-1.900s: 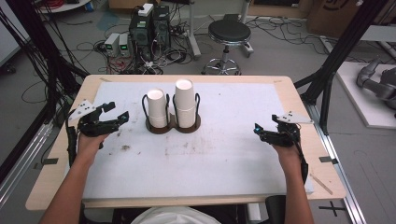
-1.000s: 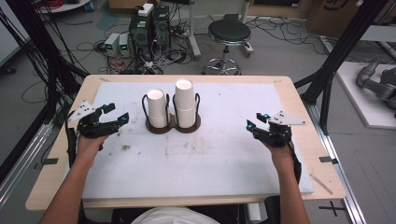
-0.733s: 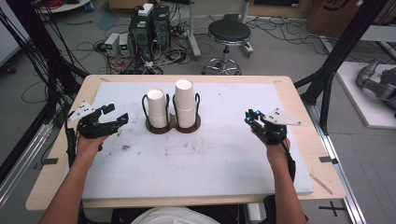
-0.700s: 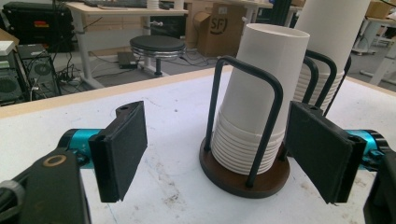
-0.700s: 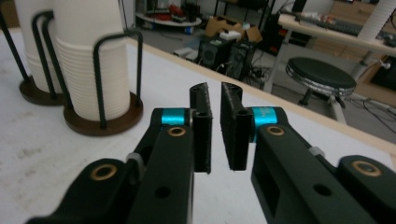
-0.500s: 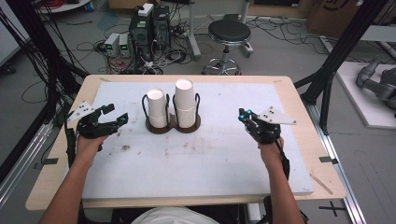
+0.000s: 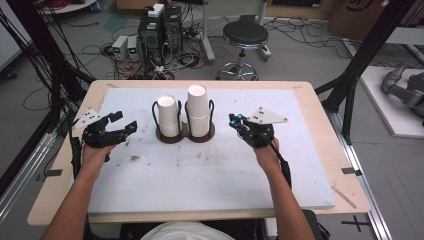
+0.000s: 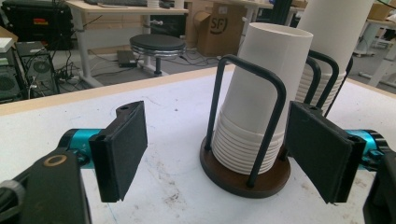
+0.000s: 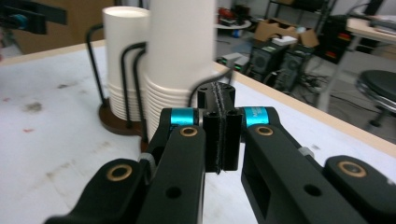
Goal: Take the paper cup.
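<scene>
White cup stacks [image 7: 198, 111] | right gripper [image 7: 235, 120] together, beside | left gripper [image 7: 123, 123] apart

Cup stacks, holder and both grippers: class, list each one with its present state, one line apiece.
left gripper: open, jaws wide, nothing between the pads.
right gripper: shut, pads pressed together, nothing held.
shorter cup stack: upright, mouths down, seated in the holder.
taller cup stack: upright, mouths down, seated beside it.
cup holder: standing flat on the table, both places filled.
</scene>
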`<act>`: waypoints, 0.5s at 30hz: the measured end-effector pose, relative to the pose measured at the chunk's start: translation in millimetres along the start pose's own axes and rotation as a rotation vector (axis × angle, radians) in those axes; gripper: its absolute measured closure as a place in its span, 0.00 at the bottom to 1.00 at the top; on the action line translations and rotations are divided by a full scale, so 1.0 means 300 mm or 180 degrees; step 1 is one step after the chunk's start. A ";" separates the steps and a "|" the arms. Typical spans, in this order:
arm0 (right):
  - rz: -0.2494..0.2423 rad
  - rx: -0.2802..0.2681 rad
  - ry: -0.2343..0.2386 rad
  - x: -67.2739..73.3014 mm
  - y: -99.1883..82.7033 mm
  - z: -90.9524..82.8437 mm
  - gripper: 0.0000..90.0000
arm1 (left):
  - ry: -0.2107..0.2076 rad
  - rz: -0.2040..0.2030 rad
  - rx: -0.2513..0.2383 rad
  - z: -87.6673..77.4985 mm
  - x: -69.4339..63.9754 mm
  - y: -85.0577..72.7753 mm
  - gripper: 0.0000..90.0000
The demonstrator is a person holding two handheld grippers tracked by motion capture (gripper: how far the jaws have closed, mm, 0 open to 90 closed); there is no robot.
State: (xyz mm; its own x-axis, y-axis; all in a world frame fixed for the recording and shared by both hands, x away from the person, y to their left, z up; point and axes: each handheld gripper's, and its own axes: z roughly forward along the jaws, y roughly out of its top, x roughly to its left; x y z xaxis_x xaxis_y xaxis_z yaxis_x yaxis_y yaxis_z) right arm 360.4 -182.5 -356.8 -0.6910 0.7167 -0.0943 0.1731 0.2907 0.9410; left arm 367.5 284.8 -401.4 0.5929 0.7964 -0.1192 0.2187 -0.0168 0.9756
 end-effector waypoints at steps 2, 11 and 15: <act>-0.0023 -0.0006 0.0077 0.019 0.013 0.029 1.00 | -0.0001 -0.0008 0.0003 0.000 0.001 0.000 0.24; -0.0014 -0.0038 0.0307 0.076 0.042 0.127 1.00 | 0.0007 -0.0030 -0.0010 -0.004 0.006 0.001 0.24; -0.0011 -0.0058 0.0401 0.101 0.054 0.153 1.00 | 0.0008 -0.0033 0.0000 -0.005 0.008 0.000 0.24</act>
State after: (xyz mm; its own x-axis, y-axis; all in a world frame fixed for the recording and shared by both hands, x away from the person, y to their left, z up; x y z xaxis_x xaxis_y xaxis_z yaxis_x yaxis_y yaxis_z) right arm 374.6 -127.0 -359.4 -0.7746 0.6299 -0.0570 0.1586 0.2807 0.9466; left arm 367.8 287.8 -401.4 0.5887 0.7980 -0.1290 0.2248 -0.0083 0.9744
